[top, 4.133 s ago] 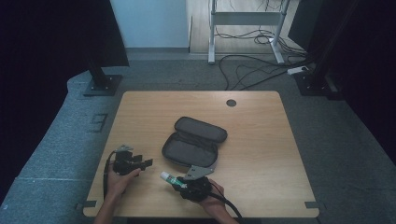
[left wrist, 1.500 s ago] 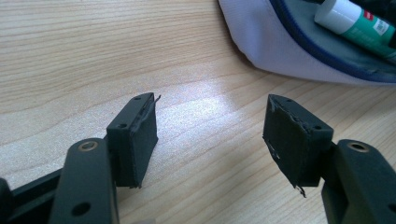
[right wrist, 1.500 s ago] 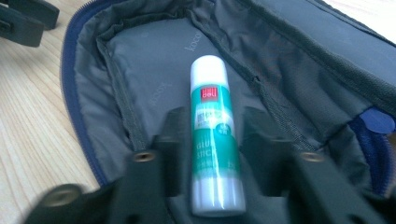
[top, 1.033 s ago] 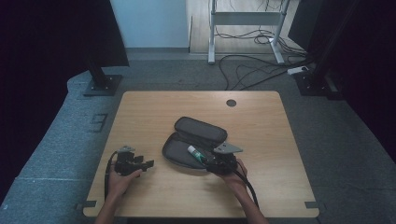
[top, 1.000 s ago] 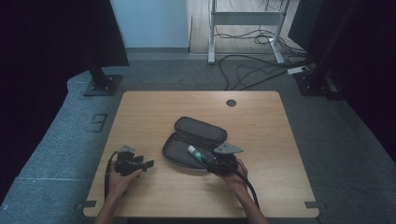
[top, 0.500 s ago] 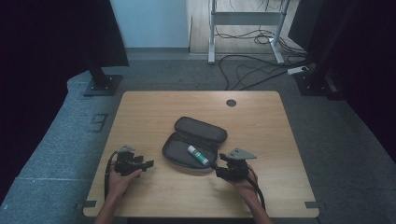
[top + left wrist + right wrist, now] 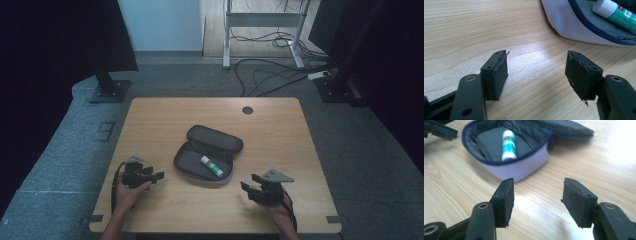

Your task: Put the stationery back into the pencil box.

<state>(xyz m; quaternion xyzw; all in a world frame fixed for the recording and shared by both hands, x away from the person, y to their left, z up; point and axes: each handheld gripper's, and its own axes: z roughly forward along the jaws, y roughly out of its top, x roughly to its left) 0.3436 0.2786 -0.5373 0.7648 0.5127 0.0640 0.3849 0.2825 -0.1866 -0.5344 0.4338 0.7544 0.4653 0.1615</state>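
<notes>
— Since the earlier frames, the right gripper (image 7: 260, 190) has left the pouch and gone back to the near right part of the table (image 7: 280, 125). It carried the glue stick (image 7: 212, 166) before; now the stick lies inside the open pouch (image 7: 192, 165).

— And the right jaws, what do they hold?

— Nothing. In the right gripper view they stand apart, with bare wood between them. The pouch is in front of them, well apart.

— Why is the stick lying like this?

— I think it was simply let go there. It lies flat on the grey lining, diagonal, with the white cap toward the far side. The lid is folded back on the table, so the inside is free to reach.

— And the left gripper (image 7: 142, 176)?

— It rests by the near left edge, in the person's hand. Its jaws are also apart and empty. The pouch wall (image 7: 564, 22) is just beside it, not touching. Perhaps it waits to steady the pouch, but this is only my guess.
</notes>
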